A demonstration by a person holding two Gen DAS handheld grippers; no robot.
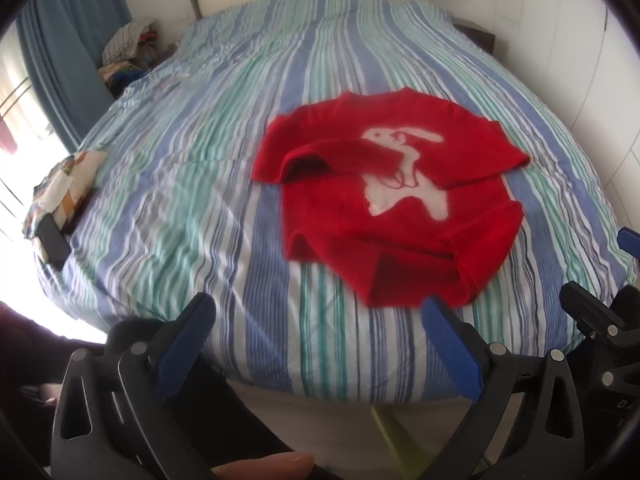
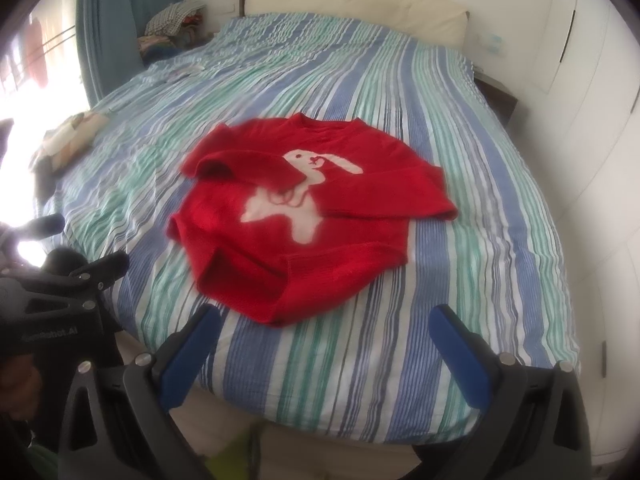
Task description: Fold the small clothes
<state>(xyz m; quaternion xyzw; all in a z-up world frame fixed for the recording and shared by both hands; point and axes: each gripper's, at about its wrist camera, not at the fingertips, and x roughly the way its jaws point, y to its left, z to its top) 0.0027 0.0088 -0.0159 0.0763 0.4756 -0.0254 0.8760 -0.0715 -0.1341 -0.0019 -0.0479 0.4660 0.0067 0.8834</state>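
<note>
A small red sweater (image 1: pixel 384 200) with a white rabbit on the front lies on the striped bed (image 1: pixel 192 184), both sleeves folded in over the chest and its hem toward me. It also shows in the right wrist view (image 2: pixel 304 216). My left gripper (image 1: pixel 316 308) is open and empty, held above the bed's near edge, just short of the hem. My right gripper (image 2: pixel 324 316) is open and empty, also at the near edge in front of the hem. The right gripper's body shows at the right edge of the left wrist view (image 1: pixel 600 320).
A patterned folded cloth with a dark phone-like object (image 1: pixel 60 200) lies at the bed's left edge. A pile of clothes (image 1: pixel 128 48) sits by the blue curtain at the back left. A headboard (image 2: pixel 352 12) and white wardrobe doors (image 2: pixel 592 120) bound the bed.
</note>
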